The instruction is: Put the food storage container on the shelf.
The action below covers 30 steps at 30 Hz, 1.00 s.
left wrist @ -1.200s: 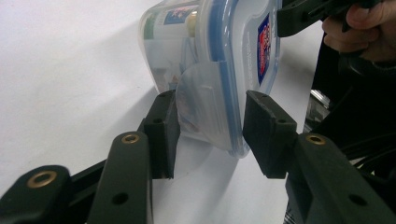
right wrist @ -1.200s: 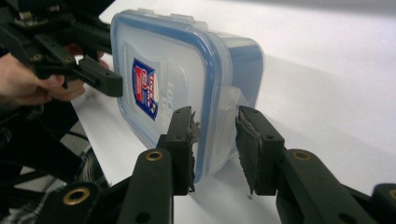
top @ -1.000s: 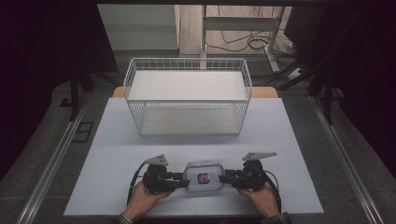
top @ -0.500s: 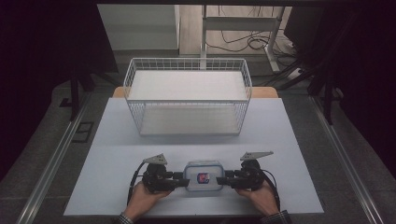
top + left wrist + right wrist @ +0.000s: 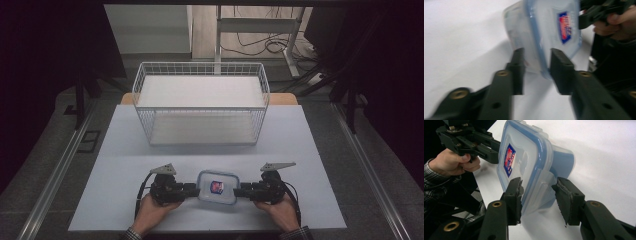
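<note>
A clear lidded container (image 5: pixel 217 186) with a blue seal sat near the front edge of the white tabletop (image 5: pixel 125 150). The left gripper (image 5: pixel 191 189) and right gripper (image 5: pixel 239 191) flanked it, jaws parted around opposite ends, likely to steady it. A wire basket (image 5: pixel 200 102) stood well behind.

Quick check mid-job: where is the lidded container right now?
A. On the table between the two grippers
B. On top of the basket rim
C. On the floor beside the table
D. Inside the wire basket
A: the container sits on the table between the left gripper and right gripper, well in front of the basket.
</note>
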### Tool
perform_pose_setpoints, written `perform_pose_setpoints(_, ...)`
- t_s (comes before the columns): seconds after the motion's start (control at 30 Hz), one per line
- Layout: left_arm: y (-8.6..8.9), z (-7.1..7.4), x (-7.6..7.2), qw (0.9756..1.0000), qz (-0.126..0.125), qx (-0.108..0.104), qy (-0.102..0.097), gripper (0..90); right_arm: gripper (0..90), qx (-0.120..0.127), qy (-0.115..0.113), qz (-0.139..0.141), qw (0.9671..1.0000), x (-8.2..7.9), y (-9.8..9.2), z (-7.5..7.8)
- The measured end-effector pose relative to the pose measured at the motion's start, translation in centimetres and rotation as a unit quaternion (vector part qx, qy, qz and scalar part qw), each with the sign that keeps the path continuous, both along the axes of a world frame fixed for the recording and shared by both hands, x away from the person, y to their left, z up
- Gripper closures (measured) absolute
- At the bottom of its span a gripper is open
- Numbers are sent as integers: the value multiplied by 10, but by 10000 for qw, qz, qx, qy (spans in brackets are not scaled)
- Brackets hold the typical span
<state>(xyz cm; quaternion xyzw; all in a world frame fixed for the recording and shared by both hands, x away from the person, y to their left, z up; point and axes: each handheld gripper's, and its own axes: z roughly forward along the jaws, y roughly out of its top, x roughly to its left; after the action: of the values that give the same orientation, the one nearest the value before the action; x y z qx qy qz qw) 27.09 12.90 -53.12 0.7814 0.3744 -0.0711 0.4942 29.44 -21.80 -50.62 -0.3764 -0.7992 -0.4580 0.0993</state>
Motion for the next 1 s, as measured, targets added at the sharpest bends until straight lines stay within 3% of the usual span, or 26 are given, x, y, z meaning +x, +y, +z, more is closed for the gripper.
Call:
perform_pose_setpoints(0.1, 3, -1, 5, 10000, 81, -49, 25, 470, 569, -107, -131, 76, 9998, -1, 3, 2)
perform_pose_setpoints(0.3, -3, -4, 6, 9996, -175, -202, 114, 521, 575, -145, -191, 128, 9996, 0, 7, 3)
perform_pose_setpoints(0.43, -3, -3, 4, 9995, -196, -191, 142, 535, 577, -139, -209, 178, 9995, -1, 7, 2)
perform_pose_setpoints(0.57, 2, -3, 3, 9983, -242, -424, 313, 569, 607, -182, -174, -25, 9997, -2, 5, 3)
perform_pose_setpoints(0.77, 2, -3, 3, 9987, -142, -351, 348, 589, 680, -68, -189, -179, 9996, -2, 3, 3)
perform_pose_setpoints(1.0, 5, -6, 7, 9980, -216, -419, 415, 597, 609, 20, -116, -99, 9999, 7, 5, -1)
